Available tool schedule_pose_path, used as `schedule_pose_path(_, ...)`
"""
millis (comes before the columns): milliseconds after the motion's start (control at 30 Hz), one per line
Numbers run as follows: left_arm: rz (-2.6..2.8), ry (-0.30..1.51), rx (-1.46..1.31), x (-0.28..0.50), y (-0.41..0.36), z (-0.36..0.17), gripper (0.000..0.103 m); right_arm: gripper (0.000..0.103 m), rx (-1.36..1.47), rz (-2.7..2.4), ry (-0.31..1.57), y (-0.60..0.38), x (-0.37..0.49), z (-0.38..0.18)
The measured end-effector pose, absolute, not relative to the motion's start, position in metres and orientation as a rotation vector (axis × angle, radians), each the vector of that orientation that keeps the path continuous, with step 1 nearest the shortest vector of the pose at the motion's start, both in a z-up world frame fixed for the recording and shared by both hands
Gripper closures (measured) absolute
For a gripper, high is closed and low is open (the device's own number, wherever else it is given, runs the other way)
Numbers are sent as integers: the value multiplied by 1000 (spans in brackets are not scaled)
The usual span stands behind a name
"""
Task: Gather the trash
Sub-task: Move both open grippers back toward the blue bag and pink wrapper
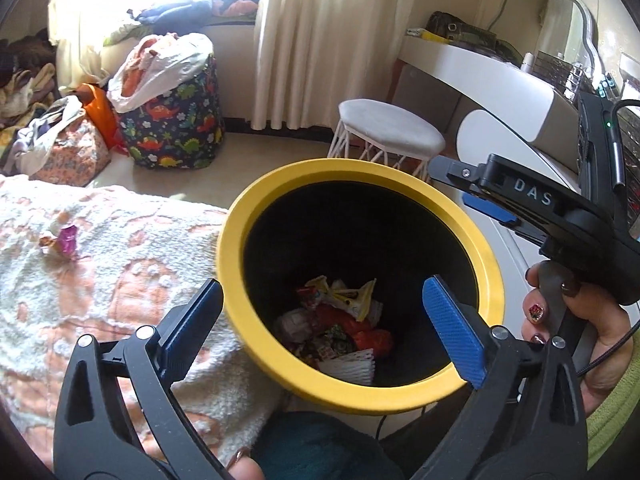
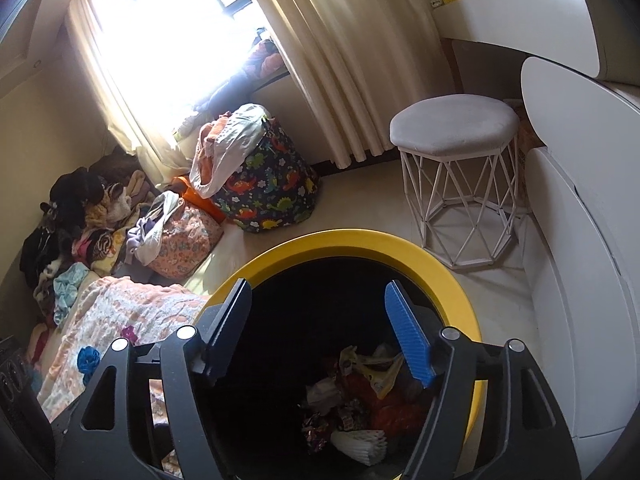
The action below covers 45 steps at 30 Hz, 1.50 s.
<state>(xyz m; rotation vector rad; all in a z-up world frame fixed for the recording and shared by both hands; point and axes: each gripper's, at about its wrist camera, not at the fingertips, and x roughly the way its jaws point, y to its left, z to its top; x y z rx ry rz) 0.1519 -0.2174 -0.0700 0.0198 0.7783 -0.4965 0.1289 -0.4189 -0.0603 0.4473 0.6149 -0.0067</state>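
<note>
Both jaws of mine stand wide apart with nothing held: the left gripper (image 1: 322,314) and right gripper (image 2: 318,330) hover over the yellow-rimmed bin (image 1: 280,184). Wrappers (image 1: 340,320) lie at its bottom, and one purple wrapper (image 1: 66,240) sits on the bed blanket (image 1: 120,248).

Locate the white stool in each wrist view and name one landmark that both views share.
Left wrist view: the white stool is upper centre, just behind the bin's far rim.
Right wrist view: the white stool is right of centre, beyond the bin.
Shared landmark: the yellow-rimmed bin, low in both views.
</note>
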Motion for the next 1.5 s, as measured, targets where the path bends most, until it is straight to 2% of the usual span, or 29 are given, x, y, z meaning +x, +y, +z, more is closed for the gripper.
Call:
schedule_pose_path(267,-414,735,10,151,-190,-59,11,27,382,34,619,-402,131,-56)
schedule_pose_path(833,-229,675,-58,160,-113,-50,11,27,262,197,623,-327,144,-37)
schedule_pose_path(1500,99,660,-248,173,53,-66,11,27,161,414,752,-187,200,-51)
